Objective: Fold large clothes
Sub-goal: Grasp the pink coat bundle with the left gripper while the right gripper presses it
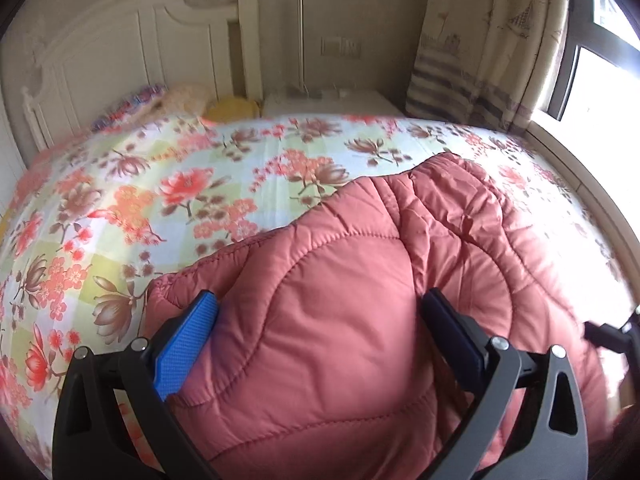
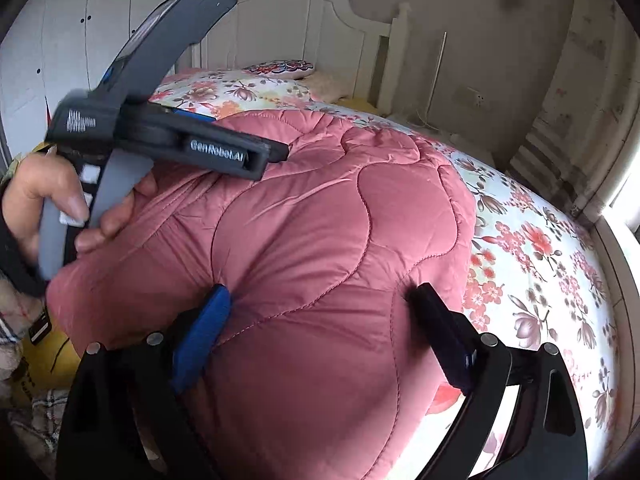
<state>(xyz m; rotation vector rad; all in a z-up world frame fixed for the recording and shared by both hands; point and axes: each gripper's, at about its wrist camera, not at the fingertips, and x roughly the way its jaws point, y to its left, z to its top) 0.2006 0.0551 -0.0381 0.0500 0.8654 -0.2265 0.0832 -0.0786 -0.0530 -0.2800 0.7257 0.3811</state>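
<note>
The bed (image 1: pixel 240 160) fills the room, floral sheet spread wide under a white headboard (image 2: pixel 288 20). Across its near side lies the pink quilted coat (image 1: pixel 340 300), puffy and bunched into a rounded heap. The left gripper (image 1: pixel 320 312) sits low over it, jaws spread wide with padding bulging between them, pressing on the fabric but not pinching it. The right gripper (image 2: pixel 324 300) does the same, jaws wide apart against the coat. A patterned pillow (image 2: pixel 280 68) rests by the headboard.
</note>
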